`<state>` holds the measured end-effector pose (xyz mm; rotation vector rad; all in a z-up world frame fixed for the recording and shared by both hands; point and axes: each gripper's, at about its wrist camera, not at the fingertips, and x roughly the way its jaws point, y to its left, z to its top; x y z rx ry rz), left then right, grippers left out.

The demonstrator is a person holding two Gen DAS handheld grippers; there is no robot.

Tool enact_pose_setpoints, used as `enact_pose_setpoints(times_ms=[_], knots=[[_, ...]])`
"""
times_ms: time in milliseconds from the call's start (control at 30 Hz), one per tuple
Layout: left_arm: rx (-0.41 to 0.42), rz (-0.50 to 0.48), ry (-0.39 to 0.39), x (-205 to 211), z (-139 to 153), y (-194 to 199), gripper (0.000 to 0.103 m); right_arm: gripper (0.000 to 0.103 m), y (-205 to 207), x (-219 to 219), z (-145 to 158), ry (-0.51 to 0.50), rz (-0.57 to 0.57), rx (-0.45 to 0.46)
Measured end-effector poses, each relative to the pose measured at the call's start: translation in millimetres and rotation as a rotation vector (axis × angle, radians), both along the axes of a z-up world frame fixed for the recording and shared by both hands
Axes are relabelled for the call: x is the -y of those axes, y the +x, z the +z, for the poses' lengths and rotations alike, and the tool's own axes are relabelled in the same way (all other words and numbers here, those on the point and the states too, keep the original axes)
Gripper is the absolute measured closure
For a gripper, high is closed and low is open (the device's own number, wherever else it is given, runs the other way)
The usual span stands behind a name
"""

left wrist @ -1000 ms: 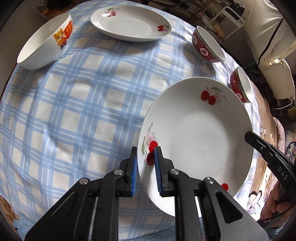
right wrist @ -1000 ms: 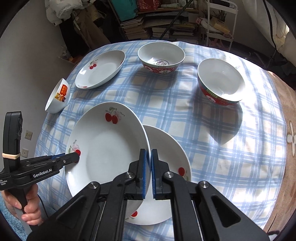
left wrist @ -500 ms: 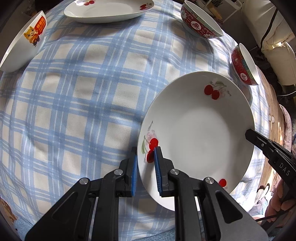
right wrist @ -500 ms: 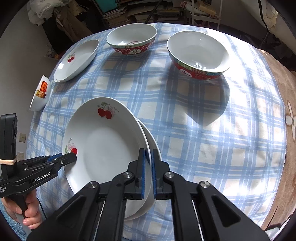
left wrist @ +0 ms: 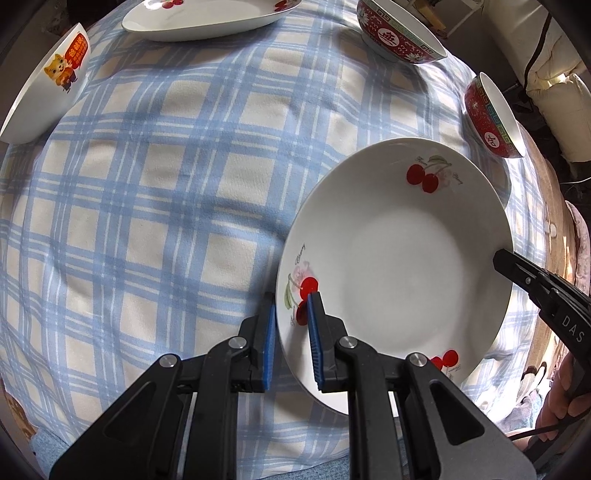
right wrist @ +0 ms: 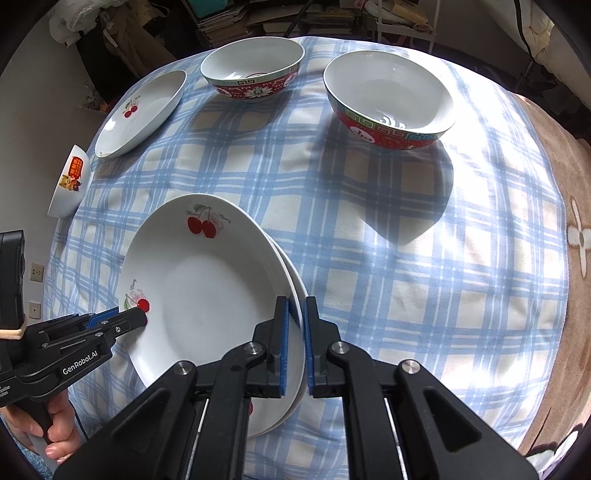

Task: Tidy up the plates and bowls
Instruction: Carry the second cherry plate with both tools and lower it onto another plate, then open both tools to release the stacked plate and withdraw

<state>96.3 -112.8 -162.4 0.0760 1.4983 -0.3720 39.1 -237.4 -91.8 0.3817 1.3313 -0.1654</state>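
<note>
A white cherry-print plate [left wrist: 399, 266] [right wrist: 207, 280] lies nested on a second white plate [right wrist: 275, 413], whose rim shows as a crescent at the right. My left gripper [left wrist: 291, 299] [right wrist: 133, 319] is shut on the top plate's left rim, by the cherry print. My right gripper [right wrist: 295, 301] [left wrist: 498, 256] is shut on the opposite rim, with the lower plate's edge right at its pads. Both grippers point steeply down. Whether the right pads also pinch the lower rim I cannot tell.
On the blue checked tablecloth [right wrist: 369, 229] stand a third cherry plate [right wrist: 144, 110] [left wrist: 207, 18], a small white cat-print bowl [right wrist: 70, 181] [left wrist: 48, 92] at the left edge, and two red-patterned bowls [right wrist: 255, 70] [right wrist: 388, 96] at the back. A person's hand [right wrist: 55, 435] holds the left gripper's handle.
Both grippers have sunk with the cherry plate and carried it over the second plate. That plate, half exposed before, now shows only as a thin crescent beneath.
</note>
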Motion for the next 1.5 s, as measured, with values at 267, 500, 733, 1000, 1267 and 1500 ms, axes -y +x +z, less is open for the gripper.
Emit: enact_pose_setpoints(times_ms=[267, 500, 733, 1000, 1267, 1500], knots=[[0.014, -0.017, 0.029, -7, 5, 6, 0.084, 0.094, -1, 5, 0, 0.03, -0.021, 0.001], [0.007, -0.01, -0.002, -18, 4, 8, 0.084, 0.094, 0, 6, 2, 0.02, -0.022, 0.015], [0.008, -0.025, 0.029, -21, 12, 10, 0.08, 0.094, 3, 2, 2, 0.023, -0.016, 0.021], [0.017, 0.02, 0.014, -36, 46, 25, 0.076, 0.08, 11, -1, 16, 0.026, -0.013, 0.071], [0.137, 0.036, 0.038, -59, 90, 64, 0.04, 0.038, 37, -21, 54, 0.015, 0.021, 0.191], [0.23, 0.029, 0.09, -77, 111, 111, 0.02, 0.007, 86, -39, 85, -0.035, 0.071, 0.292]])
